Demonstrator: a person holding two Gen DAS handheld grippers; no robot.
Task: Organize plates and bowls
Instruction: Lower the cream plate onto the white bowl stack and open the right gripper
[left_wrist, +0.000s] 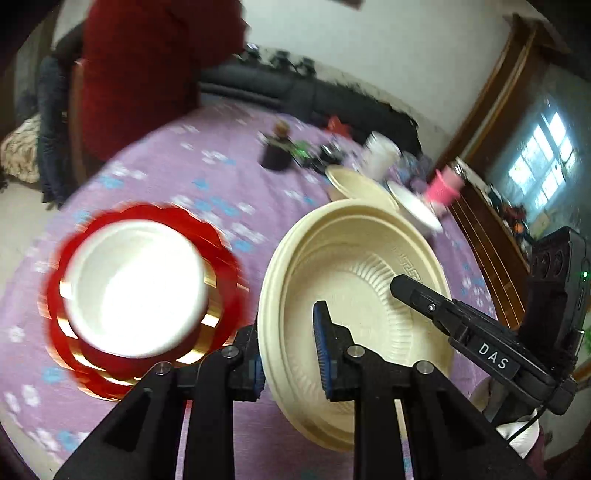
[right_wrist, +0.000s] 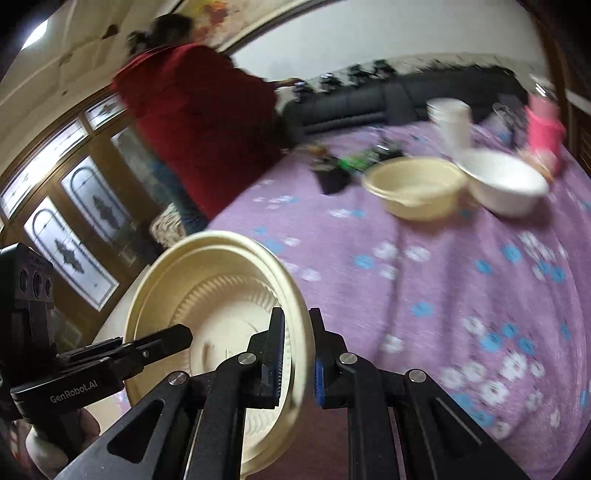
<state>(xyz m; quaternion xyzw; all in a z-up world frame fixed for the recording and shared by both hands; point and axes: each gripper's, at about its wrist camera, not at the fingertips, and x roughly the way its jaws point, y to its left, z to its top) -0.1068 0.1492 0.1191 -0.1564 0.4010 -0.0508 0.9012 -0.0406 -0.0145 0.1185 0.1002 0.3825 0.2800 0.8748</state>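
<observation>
Right now both of my tools grip the same cream plate stack (left_wrist: 354, 306), held tilted above the purple floral table (left_wrist: 192, 173). My left tool (left_wrist: 291, 354) is clamped on the stack's left rim, one blue pad inside the dish and the other outside. My right tool (right_wrist: 297, 363) is closed on the opposite rim, its fingers pinching the edge from both sides. In each wrist view the other tool shows across the dish.

Just left of the stack, on the table, a white bowl (left_wrist: 135, 288) sits on red and gold plates (left_wrist: 221, 243), blurred. Farther off, toward the right, a cream bowl (right_wrist: 415, 186) and a white bowl (right_wrist: 504, 182) stand just beside each other, seemingly touching. Behind them are a stack of white cups (right_wrist: 450, 118) and a pink cup (right_wrist: 543, 129). Some dark clutter lies mid-table, too smeared to name. A person in red (right_wrist: 195, 114) stands at the far left edge.

I judge this to be the carrying step: the plates are lifted and heading to a resting spot. Next I need to level the stack, lower it onto a bare patch of table clear of the red plates, and then part both tools together so it settles flat.
</observation>
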